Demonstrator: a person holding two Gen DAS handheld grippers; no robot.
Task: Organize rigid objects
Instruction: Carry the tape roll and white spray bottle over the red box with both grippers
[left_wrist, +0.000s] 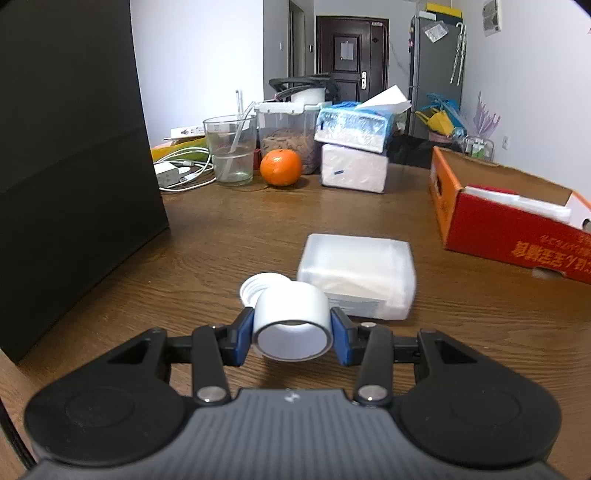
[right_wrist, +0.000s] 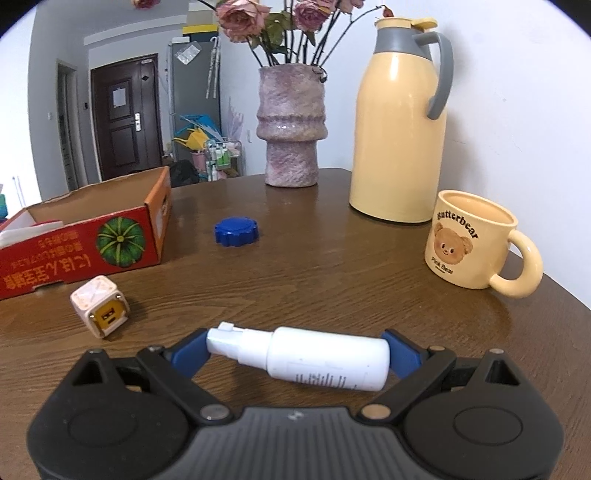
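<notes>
Spray bottle (right_wrist: 314, 356) sits crosswise in our right hand-held gripper (right_wrist: 295, 354): long axis runs left-right across the view, nozzle end at the left blue pad, base at the right pad. Jaws are spread wide and closed onto the bottle's two ends, so we're holding it lengthwise, a touch tilted, base end lower. It looks lifted just above the surface (right_wrist: 332, 266), though we can't tell for sure.

Left hand-held gripper (left_wrist: 292, 334) has a short white cylinder (left_wrist: 291, 325) pinched between its blue pads, jaws fairly narrow, open end facing the camera. A white threaded cap (left_wrist: 258, 288) lies just behind it; contact unclear.

Key relation for the next move: the red cardboard box (right_wrist: 85, 229) is ahead and to the left of the right gripper, and ahead-right of the left one (left_wrist: 509, 221). Both hands are loaded, and the box lies between them. We judge the right is about as near as the left.

Still loose on the surface: blue cap (right_wrist: 236, 230) just right of the box, small cube adapter (right_wrist: 100, 310) near its front corner, translucent plastic case (left_wrist: 358, 277) ahead of the left gripper.

Risk: end-to-end grip on the bottle is thin; a swing could let it pivot out.
</notes>
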